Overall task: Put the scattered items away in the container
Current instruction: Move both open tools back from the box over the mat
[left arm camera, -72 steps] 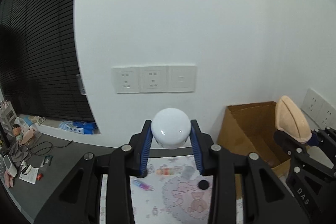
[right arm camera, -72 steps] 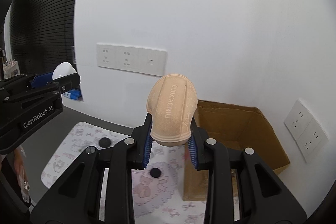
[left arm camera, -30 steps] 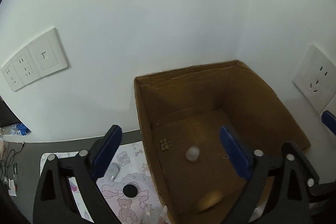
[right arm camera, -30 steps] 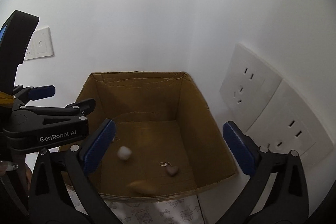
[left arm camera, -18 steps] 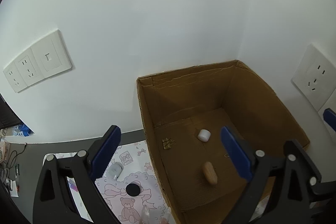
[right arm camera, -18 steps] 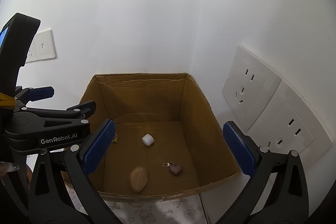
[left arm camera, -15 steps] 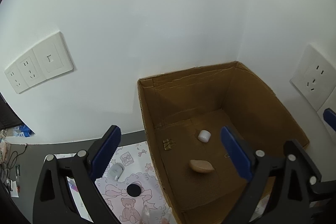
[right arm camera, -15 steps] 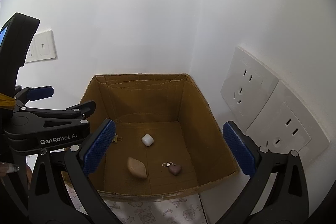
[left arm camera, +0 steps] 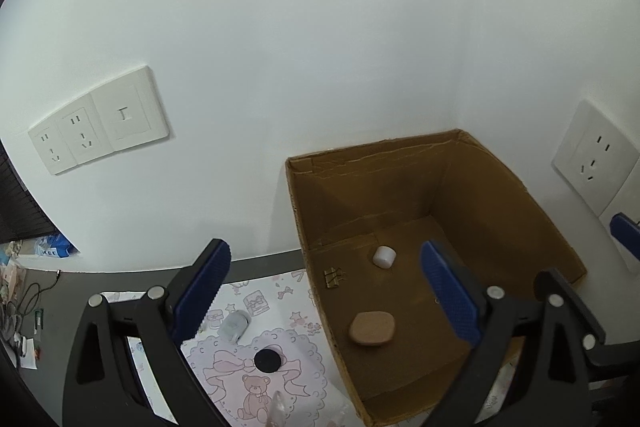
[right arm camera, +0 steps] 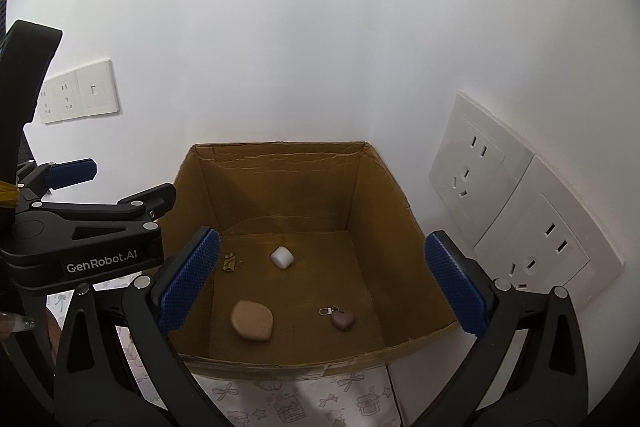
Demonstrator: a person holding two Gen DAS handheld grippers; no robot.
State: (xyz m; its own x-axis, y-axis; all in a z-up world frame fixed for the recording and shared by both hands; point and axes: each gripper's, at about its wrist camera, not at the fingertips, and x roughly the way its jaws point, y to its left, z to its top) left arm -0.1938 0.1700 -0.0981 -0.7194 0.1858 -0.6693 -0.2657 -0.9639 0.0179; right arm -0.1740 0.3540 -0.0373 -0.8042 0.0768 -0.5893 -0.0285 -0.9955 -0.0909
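Note:
An open cardboard box stands in the wall corner. On its floor lie a beige pad, a small white lump, a gold binder clip and a brown heart keyring. My left gripper hangs open above the box's left wall, nothing between its fingers. My right gripper hangs open over the box, also holding nothing. On the mat outside lie a pale grey item and a black disc.
The patterned mat lies on a dark table left of and in front of the box. Wall sockets sit on both walls. Cables and clutter lie at the far left.
Both grippers carried their items to the box and opened; the white lump and beige pad dropped in. Over the last half second the pad tumbled and came to rest flat.

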